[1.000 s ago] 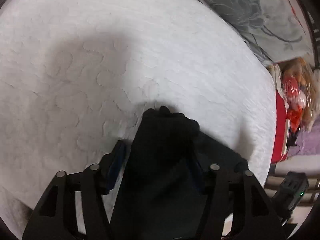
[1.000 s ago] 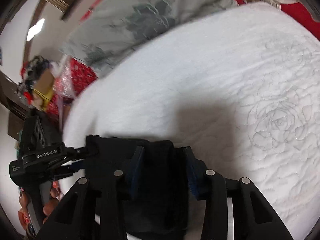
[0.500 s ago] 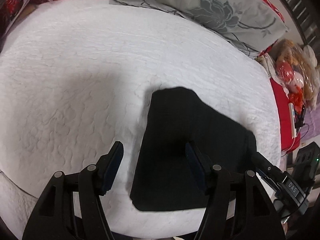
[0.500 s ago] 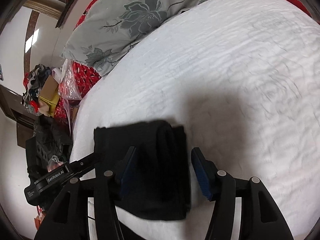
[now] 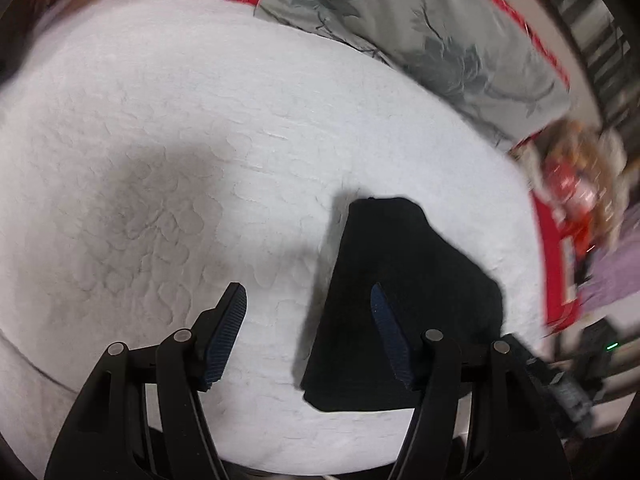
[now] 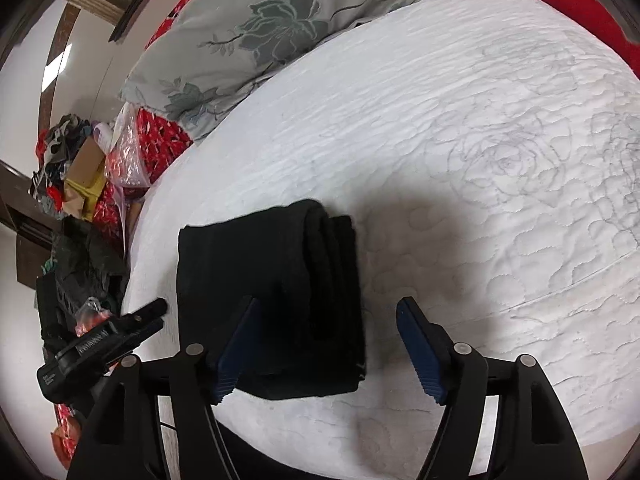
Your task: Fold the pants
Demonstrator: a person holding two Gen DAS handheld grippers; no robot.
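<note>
The black pants (image 6: 272,280) lie folded in a thick rectangle on the white quilted bed (image 6: 480,120), near its edge. My right gripper (image 6: 327,304) hovers above the bundle's right side. Its jaws are opening and the blue pads do not touch the cloth. In the left wrist view the pants (image 5: 408,300) lie to the right, partly behind the right finger. My left gripper (image 5: 307,292) is open over bare mattress, with nothing between its fingers. The left gripper (image 6: 104,336) also shows at the lower left of the right wrist view.
A grey floral pillow (image 6: 280,20) lies at the head of the bed (image 5: 160,140), also seen as the pillow (image 5: 440,40). Red bedding, bags and boxes (image 6: 80,168) crowd the floor beside the bed. The bed's edge runs just below both grippers.
Both grippers have drawn back and up from the pants, which now lie free on the bed. The right jaws have widened. The left view has swung left.
</note>
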